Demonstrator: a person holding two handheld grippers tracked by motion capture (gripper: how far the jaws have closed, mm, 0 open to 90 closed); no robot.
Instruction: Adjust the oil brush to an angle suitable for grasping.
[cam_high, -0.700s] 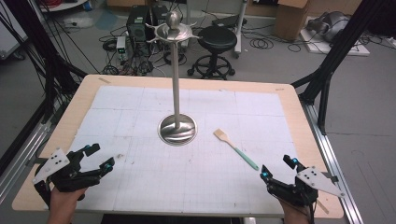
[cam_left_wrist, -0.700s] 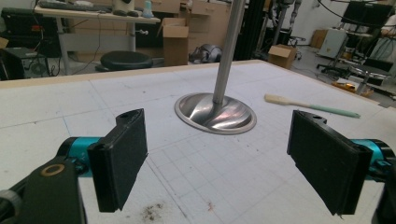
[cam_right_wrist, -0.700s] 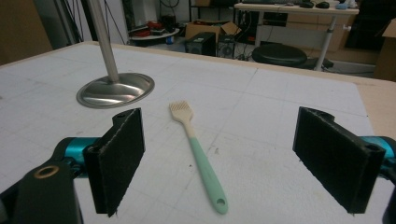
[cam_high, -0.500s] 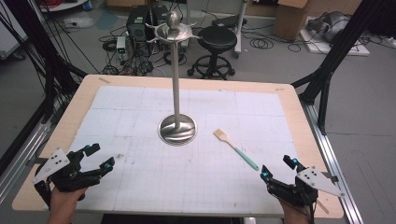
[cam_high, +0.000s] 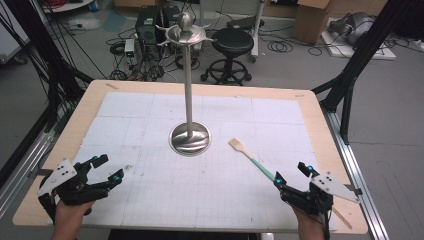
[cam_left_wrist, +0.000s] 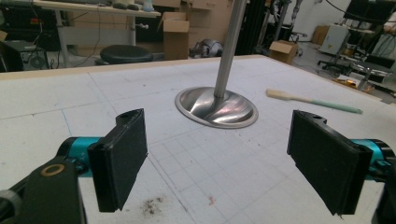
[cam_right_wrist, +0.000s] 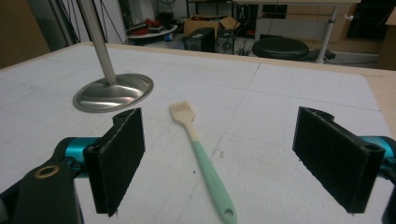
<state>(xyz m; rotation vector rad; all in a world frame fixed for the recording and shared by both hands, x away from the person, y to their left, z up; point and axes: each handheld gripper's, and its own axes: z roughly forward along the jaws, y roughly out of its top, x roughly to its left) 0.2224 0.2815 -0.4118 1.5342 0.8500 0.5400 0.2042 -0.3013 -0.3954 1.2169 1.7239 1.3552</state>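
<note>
A steel stand (cam_high: 189, 138) with a round base, a tall pole and hooked arms at the top rises from the middle of the white gridded mat; its base (cam_left_wrist: 216, 107) (cam_right_wrist: 113, 92) appears in both gripper views. A pastry brush (cam_high: 251, 158) with cream bristles and a mint-green handle lies flat to the right of the base, also seen as the brush (cam_right_wrist: 202, 158) (cam_left_wrist: 312, 100). My left gripper (cam_high: 108, 168) (cam_left_wrist: 219, 163) rests open at the front left, empty. My right gripper (cam_high: 293, 173) (cam_right_wrist: 219, 161) stands open just short of the handle's near end, with nothing between its jaws.
The wooden table (cam_high: 320, 120) carries the white mat (cam_high: 150, 110). Beyond the far edge stand a black stool (cam_high: 232, 42), computer boxes and cables on the floor. Black frame legs (cam_high: 360, 55) flank both sides. Cardboard boxes (cam_left_wrist: 176, 32) sit in the background.
</note>
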